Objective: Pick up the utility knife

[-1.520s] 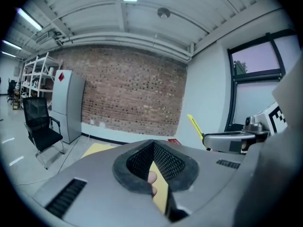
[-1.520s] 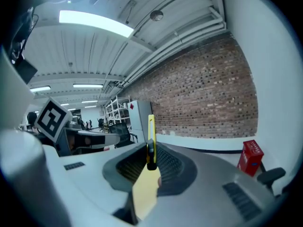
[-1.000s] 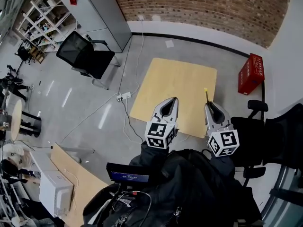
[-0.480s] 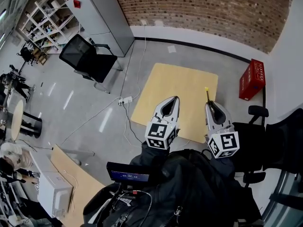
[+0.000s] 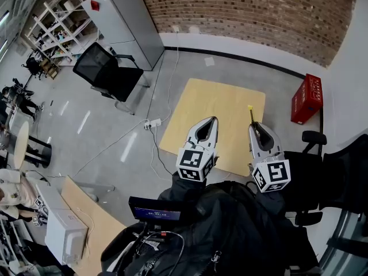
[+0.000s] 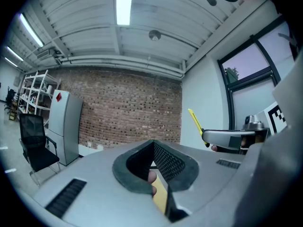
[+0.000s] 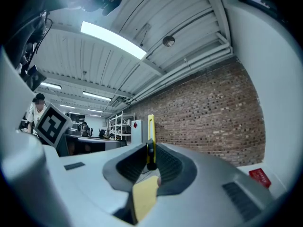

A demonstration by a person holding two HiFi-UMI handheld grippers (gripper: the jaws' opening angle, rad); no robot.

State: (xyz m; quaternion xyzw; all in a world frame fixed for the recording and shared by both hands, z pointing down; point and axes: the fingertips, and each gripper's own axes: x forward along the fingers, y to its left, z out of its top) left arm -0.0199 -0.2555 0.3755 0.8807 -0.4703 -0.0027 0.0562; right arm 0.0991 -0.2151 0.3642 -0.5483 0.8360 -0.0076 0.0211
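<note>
The yellow utility knife (image 5: 251, 114) sticks out past the tip of my right gripper (image 5: 255, 129), which is shut on it. In the right gripper view the utility knife (image 7: 150, 141) stands upright between the closed jaws of the right gripper (image 7: 151, 167), its black end pinched low down. My left gripper (image 5: 206, 124) is held level beside it on the left, jaws shut with nothing between them. From the left gripper view the left gripper (image 6: 154, 162) points at the brick wall, and the knife (image 6: 196, 121) shows at the right in the other gripper. Both hang above the wooden table (image 5: 217, 114).
A bare light wooden table top lies below on the grey floor. A red crate (image 5: 306, 98) stands at its right, a black office chair (image 5: 107, 70) and a grey cabinet (image 5: 124, 17) at the left. A power strip with cables (image 5: 152, 121) lies by the table's left edge.
Both grippers hold the same pose with the knife. Only the head view has shifted a little, so the table and room sit slightly lower in the picture.
</note>
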